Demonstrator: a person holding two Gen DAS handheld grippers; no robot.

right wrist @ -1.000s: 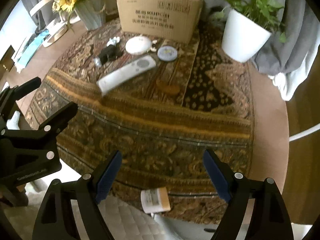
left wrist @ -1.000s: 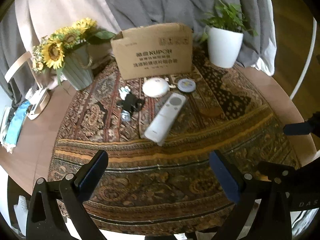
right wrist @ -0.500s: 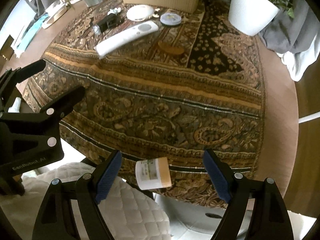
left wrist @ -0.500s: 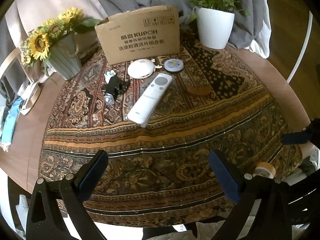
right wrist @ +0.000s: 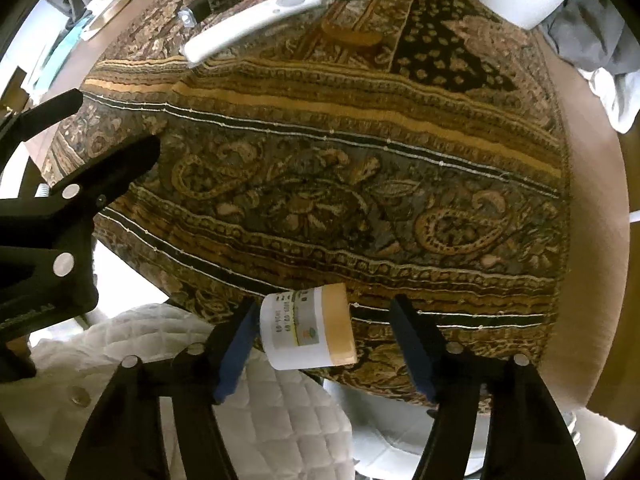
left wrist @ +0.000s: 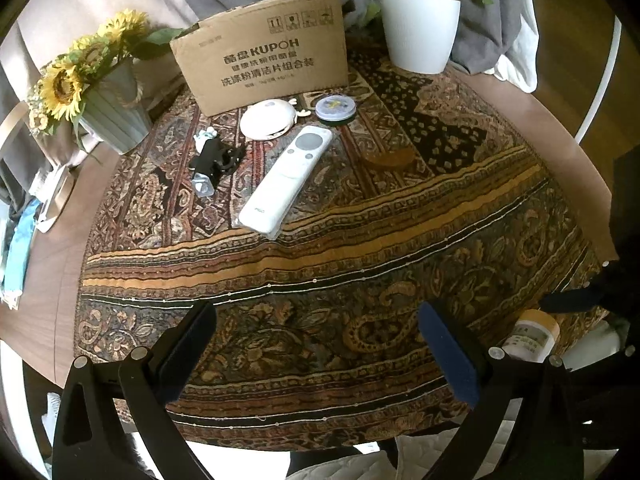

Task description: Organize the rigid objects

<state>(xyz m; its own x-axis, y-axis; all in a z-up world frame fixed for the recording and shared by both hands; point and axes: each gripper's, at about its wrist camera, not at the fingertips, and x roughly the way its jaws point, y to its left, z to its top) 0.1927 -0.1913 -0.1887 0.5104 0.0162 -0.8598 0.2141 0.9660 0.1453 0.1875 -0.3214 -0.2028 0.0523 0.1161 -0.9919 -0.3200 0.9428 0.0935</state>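
Observation:
A small white bottle with a tan cap [right wrist: 308, 328] lies on its side at the near edge of the patterned tablecloth [right wrist: 320, 184]. It also shows low on the right in the left wrist view, the bottle [left wrist: 532, 336]. My right gripper [right wrist: 324, 312] points down over it and its jaws are closing. The bottle lies between them, the left pad at its base and the right pad clear of the cap. My left gripper [left wrist: 316, 316] hangs open and empty over the cloth's near border. A white remote [left wrist: 286, 178] lies further back.
Behind the remote sit a white disc [left wrist: 268, 120], a blue round tin [left wrist: 335, 107], a black clip-like item [left wrist: 214, 158] and a brown oval piece [left wrist: 387, 158]. A cardboard box [left wrist: 264, 56], a white plant pot [left wrist: 420, 28] and a sunflower vase [left wrist: 112, 108] line the back.
My right gripper has sunk toward the bottle and its jaws have narrowed around it. The left gripper has dipped a little, bringing the bottle into its view.

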